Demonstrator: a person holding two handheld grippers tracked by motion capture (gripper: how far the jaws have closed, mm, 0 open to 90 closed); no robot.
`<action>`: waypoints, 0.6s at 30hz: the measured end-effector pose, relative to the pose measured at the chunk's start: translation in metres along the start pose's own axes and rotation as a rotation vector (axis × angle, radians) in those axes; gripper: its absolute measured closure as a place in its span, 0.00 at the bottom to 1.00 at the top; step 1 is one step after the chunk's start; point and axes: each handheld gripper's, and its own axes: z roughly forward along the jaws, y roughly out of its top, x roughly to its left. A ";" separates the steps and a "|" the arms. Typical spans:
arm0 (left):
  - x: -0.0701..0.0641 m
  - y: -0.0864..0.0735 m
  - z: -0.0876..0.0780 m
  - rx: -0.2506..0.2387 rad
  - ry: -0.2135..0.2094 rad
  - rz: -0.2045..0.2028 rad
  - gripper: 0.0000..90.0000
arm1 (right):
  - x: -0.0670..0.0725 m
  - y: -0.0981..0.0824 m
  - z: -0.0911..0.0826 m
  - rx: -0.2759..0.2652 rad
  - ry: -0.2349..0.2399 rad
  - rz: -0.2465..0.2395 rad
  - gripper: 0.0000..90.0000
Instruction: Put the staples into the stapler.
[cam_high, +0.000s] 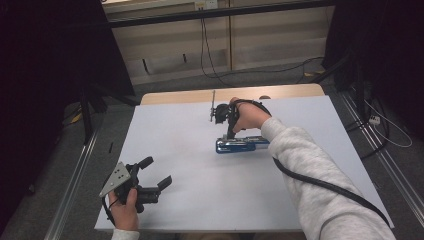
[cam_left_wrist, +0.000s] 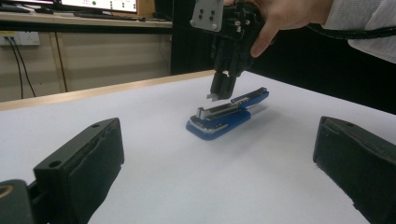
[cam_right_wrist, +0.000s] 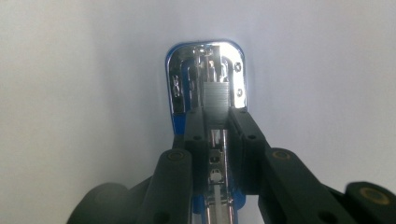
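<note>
**Staple strip held over the open stapler**

Near the middle of the white-covered table (cam_high: 180, 200), a blue stapler (cam_high: 241, 144) lies opened out, its long axis running left to right in the high view. Directly above it hang the right tongs (cam_left_wrist: 223, 93), pointing straight down; the jaws stand narrow, pinched on a small strip of staples (cam_right_wrist: 216, 99). In the right gripper view that grey, finely ribbed strip sits between the black pads, right over the shiny chrome magazine channel, and its length looks lined up with the channel. So the stapler lies straight below the grip, and I judge that the next move is a short descent to lay the strip into the track; any sideways skew would catch it on the chrome rails.

The left tongs (cam_high: 155, 175) rest well apart at the near left corner of the table, jaws wide and holding nothing, aimed toward the stapler. The right hand (cam_high: 248, 117) is much the nearer.

The stapler's shell is glossy blue plastic with rounded ends; the tongs' pads are matt black and blocky.
</note>
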 end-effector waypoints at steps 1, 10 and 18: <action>0.000 0.000 0.000 -0.002 -0.001 -0.001 0.02 | 0.000 0.000 0.000 -0.002 0.001 -0.002 0.88; 0.000 0.000 0.000 -0.003 0.000 -0.001 0.02 | 0.001 0.002 0.006 -0.002 0.010 -0.009 0.88; 0.000 0.000 0.000 0.003 0.003 -0.001 0.02 | 0.000 0.001 0.008 -0.009 0.020 -0.006 0.88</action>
